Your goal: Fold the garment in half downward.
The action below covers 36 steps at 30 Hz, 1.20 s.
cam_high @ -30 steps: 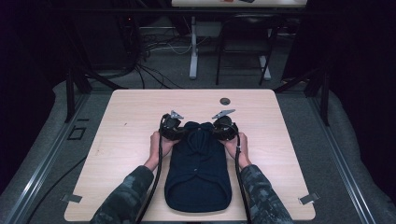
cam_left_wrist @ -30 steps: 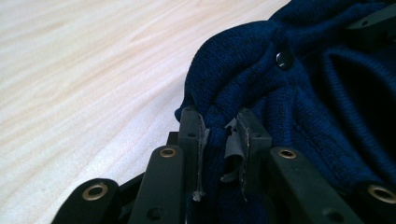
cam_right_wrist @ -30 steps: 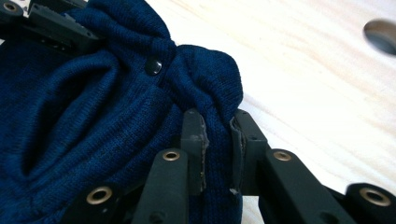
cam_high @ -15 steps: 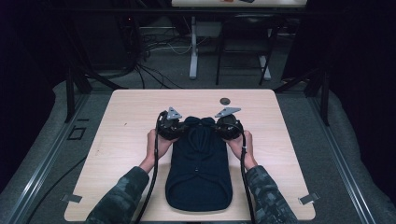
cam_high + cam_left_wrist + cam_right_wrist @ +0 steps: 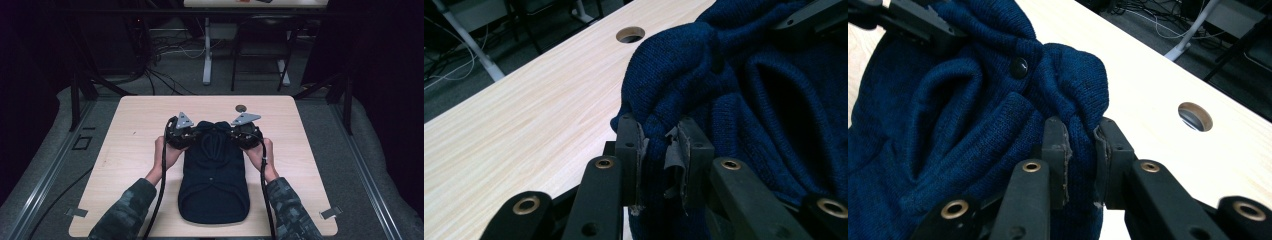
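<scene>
Knitwear lies along the middle of the surface: a dark blue sweater, folded into a long bundle running from the 6 o'clock edge toward the centre. The left tool pinches a bunched fold of knit at the bundle's 11 o'clock corner, and the right tool is pressed onto a matching fold at the 1 o'clock corner, just below a dark button. A round cable hole sits beyond at 12 o'clock. The fabric looks soft, thick and limp, likely light but prone to sagging and stretching between the two holds. It probably will not slip from the pads. Gripping several layers near the corners, as here, seems the safest hold.
</scene>
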Each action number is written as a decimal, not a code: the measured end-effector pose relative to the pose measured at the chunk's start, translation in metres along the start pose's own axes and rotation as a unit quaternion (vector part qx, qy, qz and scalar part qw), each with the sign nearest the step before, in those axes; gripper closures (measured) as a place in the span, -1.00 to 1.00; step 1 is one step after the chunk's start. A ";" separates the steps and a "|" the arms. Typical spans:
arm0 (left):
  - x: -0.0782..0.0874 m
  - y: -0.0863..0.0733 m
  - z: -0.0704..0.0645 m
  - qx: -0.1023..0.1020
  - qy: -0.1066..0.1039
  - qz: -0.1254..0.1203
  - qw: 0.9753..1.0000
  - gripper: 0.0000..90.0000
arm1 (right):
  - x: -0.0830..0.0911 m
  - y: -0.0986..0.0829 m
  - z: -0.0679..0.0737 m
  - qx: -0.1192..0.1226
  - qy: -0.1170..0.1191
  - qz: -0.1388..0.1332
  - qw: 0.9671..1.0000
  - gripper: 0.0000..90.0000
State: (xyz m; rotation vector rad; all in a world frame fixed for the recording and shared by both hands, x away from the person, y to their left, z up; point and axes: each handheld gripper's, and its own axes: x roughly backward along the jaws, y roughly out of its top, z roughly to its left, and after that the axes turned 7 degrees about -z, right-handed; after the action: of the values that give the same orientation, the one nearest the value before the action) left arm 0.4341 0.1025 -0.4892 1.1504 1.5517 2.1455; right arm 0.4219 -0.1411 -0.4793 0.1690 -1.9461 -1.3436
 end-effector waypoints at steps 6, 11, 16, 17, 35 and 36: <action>0.009 0.006 -0.004 -0.017 0.004 -0.019 1.000 0.69 | 0.007 0.004 0.004 0.020 -0.007 -0.016 1.000 0.72; 0.016 0.006 -0.011 -0.040 0.003 -0.030 0.999 0.70 | 0.017 0.003 0.013 0.041 -0.012 -0.028 0.999 0.73; 0.023 0.002 -0.015 -0.042 -0.007 -0.034 0.999 0.69 | 0.022 -0.001 0.017 0.042 -0.010 -0.040 0.998 0.74; 0.024 0.000 -0.014 -0.036 -0.011 -0.032 0.999 0.68 | 0.024 -0.003 0.018 0.043 -0.007 -0.040 0.998 0.75; 0.030 -0.029 -0.008 0.049 -0.038 -0.007 0.998 -0.02 | 0.012 -0.013 0.017 0.049 -0.005 -0.037 0.998 0.76; 0.031 -0.031 -0.011 0.054 -0.043 -0.009 0.998 -0.02 | 0.012 -0.013 0.017 0.049 -0.005 -0.037 0.998 0.76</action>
State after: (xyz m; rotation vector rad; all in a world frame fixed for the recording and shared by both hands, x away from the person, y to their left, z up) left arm 0.3985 0.1265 -0.5043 1.2418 1.6499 1.9948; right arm 0.3984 -0.1400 -0.4867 0.2845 -2.0325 -1.2977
